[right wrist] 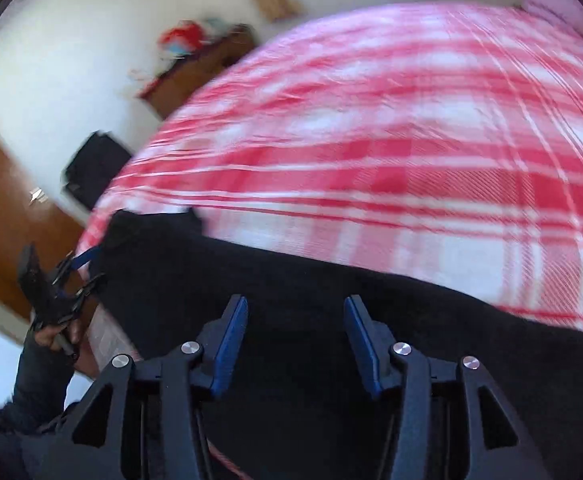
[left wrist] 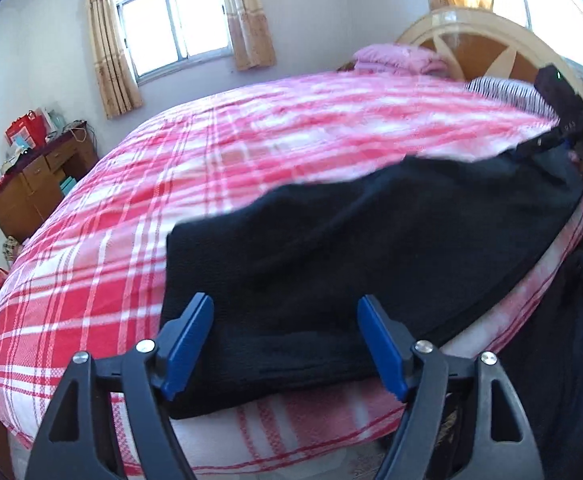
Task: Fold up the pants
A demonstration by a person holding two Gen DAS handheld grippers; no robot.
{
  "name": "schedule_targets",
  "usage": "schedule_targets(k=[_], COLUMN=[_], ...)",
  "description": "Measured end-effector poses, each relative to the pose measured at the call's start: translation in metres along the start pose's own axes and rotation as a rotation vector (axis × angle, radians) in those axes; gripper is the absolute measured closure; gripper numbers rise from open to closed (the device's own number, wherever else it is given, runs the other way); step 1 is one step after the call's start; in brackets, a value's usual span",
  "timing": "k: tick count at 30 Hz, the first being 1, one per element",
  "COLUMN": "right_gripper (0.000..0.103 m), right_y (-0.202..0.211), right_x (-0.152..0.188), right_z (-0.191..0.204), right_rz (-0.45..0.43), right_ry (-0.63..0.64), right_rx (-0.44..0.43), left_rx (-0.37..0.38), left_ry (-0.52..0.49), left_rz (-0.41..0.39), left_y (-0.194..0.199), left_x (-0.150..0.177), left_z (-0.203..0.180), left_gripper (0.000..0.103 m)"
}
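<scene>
Lying on plaid bedspread [left wrist: 251, 128], black pants [left wrist: 351, 240], both claws spread, headboard [left wrist: 487, 36] behind

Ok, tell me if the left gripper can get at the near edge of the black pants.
Probably yes: the left gripper is open right over the pants at the bed's near edge, nothing between.

Soft cloth everywhere, hard plastic on the tools

The pants [left wrist: 351, 248] look like matt, fuzzy black fleece; the bedspread [left wrist: 211, 152] is woven red-and-white plaid cotton. Gripper pads [left wrist: 187, 340] are smooth blue plastic with shiny metal pins, and the headboard [left wrist: 487, 40] is glossy lacquered wood.
</scene>
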State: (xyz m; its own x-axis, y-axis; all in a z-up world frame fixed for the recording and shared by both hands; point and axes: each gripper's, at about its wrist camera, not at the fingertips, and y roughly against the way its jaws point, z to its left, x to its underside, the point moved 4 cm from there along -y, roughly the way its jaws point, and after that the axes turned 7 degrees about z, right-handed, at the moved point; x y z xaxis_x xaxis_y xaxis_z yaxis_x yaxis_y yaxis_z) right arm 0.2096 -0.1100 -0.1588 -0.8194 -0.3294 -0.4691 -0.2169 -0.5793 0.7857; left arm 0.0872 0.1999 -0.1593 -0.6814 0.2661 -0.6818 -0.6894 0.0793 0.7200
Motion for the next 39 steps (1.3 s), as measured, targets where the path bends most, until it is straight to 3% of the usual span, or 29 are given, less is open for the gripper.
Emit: schedule_targets(k=[3, 5, 6, 9, 13, 17, 19, 21, 28, 35, 39], right_gripper=[0.05, 0.049, 0.049, 0.049, 0.045, 0.041, 0.041, 0.041, 0.041, 0.041, 0.041], right_y=[-0.021, -0.042, -0.041, -0.027, 0.001, 0.001, 0.001, 0.01, 0.065, 0.141, 0.186], right_x=[0.009, 0.019, 0.021, 0.023, 0.027, 0.041, 0.047, 0.046, 0.052, 0.074, 0.086], right_z=[0.027, 0.03, 0.031, 0.036, 0.029, -0.004, -0.013, -0.013, -0.036, -0.11, -0.153], right_rz=[0.066, 0.111, 0.093, 0.082, 0.001, 0.047, 0.039, 0.03, -0.043, -0.101, -0.153], right_ry=[0.105, 0.136, 0.152, 0.172, 0.182, 0.134, 0.123, 0.116, 0.147, -0.002, -0.121], right_rx=[-0.039, 0.055, 0.07, 0.121, 0.193, 0.333, 0.332, 0.342, 0.593, 0.832, 0.895], left_rx=[0.061, 0.101, 0.103, 0.065, 0.087, 0.144, 0.101, 0.059, 0.114, 0.136, 0.163], left_ry=[0.021, 0.024, 0.023, 0.015, 0.009, 0.042, -0.001, -0.052, -0.055, -0.122, -0.112], left_rz=[-0.029, -0.007, 0.022, 0.119, 0.083, 0.106, 0.151, 0.14, 0.096, 0.114, 0.101], left_y=[0.004, -0.005, -0.013, -0.035, -0.024, -0.033, -0.047, -0.045, -0.027, -0.051, -0.061], left_x=[-0.012, -0.014, -0.013, -0.008, -0.016, -0.017, -0.01, -0.01, -0.053, -0.099, -0.116], left_z=[-0.015, -0.028, -0.034, -0.047, -0.055, -0.059, -0.07, -0.078, -0.097, -0.146, -0.17], left_gripper=[0.025, 0.025, 0.025, 0.025, 0.024, 0.01, 0.009, 0.007, 0.007, 0.007, 0.007])
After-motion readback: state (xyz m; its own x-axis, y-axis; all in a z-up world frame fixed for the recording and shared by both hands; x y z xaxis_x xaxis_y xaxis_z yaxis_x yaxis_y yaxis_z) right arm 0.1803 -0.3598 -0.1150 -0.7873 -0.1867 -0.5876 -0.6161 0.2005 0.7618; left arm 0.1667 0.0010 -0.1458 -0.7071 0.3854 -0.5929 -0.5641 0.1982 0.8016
